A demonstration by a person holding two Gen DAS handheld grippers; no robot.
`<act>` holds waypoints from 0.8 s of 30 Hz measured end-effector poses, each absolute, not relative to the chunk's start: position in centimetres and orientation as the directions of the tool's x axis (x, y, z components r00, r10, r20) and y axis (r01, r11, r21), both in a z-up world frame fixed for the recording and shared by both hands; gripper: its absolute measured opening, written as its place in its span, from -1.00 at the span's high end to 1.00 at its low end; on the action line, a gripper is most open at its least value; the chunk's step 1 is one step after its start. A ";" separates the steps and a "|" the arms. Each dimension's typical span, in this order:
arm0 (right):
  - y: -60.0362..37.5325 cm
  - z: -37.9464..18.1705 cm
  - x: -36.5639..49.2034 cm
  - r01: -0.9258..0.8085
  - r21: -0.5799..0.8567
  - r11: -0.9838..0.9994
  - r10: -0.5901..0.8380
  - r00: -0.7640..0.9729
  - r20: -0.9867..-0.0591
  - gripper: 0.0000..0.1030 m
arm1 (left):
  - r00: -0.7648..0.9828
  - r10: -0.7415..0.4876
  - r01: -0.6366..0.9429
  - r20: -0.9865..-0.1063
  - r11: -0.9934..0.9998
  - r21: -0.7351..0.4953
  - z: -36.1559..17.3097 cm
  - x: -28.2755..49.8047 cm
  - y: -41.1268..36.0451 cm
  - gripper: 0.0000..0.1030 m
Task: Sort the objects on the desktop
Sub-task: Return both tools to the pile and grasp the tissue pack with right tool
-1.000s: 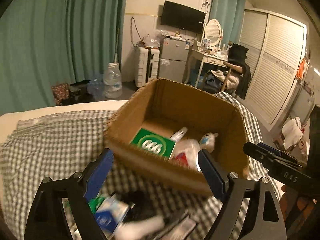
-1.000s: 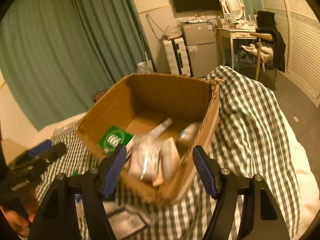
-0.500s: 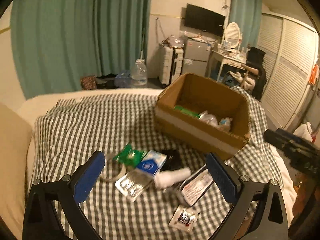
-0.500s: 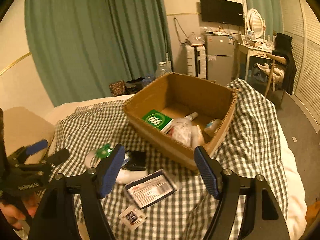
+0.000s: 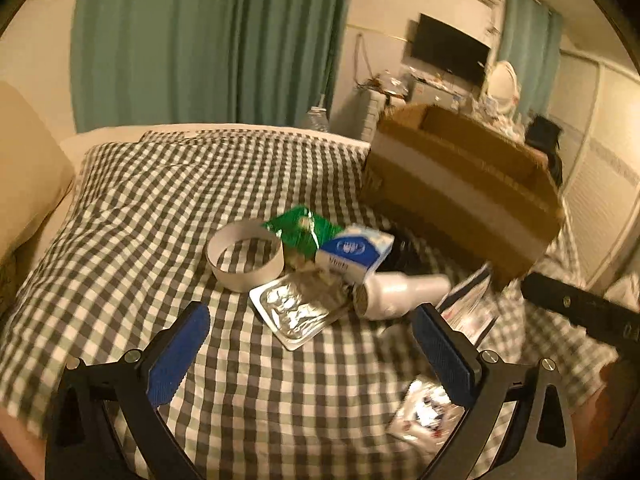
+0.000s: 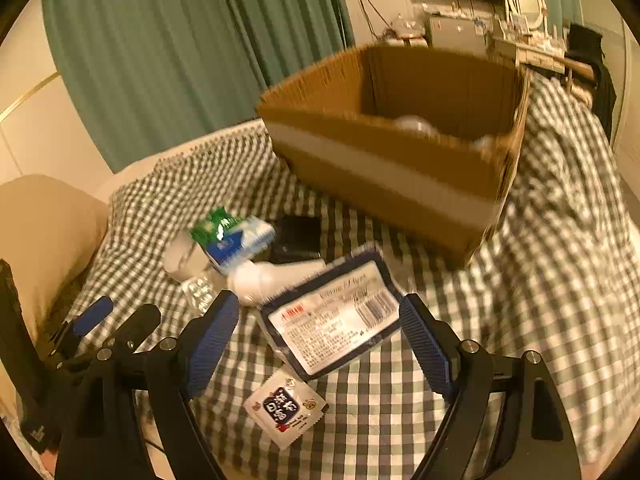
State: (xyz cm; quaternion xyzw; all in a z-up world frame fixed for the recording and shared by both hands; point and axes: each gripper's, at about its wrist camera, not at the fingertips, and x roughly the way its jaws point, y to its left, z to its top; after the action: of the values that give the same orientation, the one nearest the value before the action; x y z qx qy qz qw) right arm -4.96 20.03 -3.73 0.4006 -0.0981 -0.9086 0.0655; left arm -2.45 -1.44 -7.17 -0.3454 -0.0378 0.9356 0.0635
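Observation:
An open cardboard box (image 5: pixel 460 188) (image 6: pixel 384 160) stands at the back of the checked bedspread. In front of it lies a heap: a white tape ring (image 5: pixel 244 256), a green packet (image 5: pixel 300 232), a blue-white tissue pack (image 5: pixel 352 252) (image 6: pixel 240 240), a foil blister sheet (image 5: pixel 296 312), a white bottle (image 5: pixel 400 292) (image 6: pixel 272 280) and a black item (image 6: pixel 298 238). My left gripper (image 5: pixel 312 356) is open and empty, just short of the blister sheet. My right gripper (image 6: pixel 320 336) is open and empty, over a dark-edged labelled pouch (image 6: pixel 336 324). A small sachet (image 6: pixel 286 410) lies below it.
A beige pillow (image 5: pixel 24 184) lies at the left. The bedspread (image 6: pixel 560 240) falls away at the right. Beyond the bed are green curtains (image 5: pixel 200 40), a wall TV (image 5: pixel 448 52) and a cluttered dresser (image 6: pixel 520 36). The left gripper also shows in the right wrist view (image 6: pixel 108 320).
Both grippers have drawn back from the box and dropped low toward the heap. The box has shifted to the upper right, and the loose items now fill the middle.

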 end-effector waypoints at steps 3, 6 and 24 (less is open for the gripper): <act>20.5 -5.2 -5.6 0.033 0.251 -0.967 -0.212 -0.647 -0.732 -0.60 | -0.738 0.142 -0.138 -0.659 -0.989 -0.058 -9.0 -3.3 -1.1 -1.00; 20.8 -6.2 -6.6 0.015 0.258 -0.966 -0.211 -0.619 -0.756 -0.60 | -0.719 0.136 -0.162 -0.681 -0.986 -0.026 -10.2 -4.9 -1.0 -1.00; 15.1 -8.0 -7.0 0.104 0.133 -0.986 -0.168 -0.566 -0.807 -0.60 | -0.623 0.200 -0.089 -0.756 -0.979 -0.185 -14.9 -8.8 -3.5 -1.00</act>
State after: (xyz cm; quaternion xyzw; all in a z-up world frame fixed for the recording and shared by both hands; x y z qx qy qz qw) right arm -7.04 15.12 -8.04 0.4594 -0.0351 -0.8842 0.0770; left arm -8.78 -3.51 -14.91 -0.4266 -0.0648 0.8986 0.0802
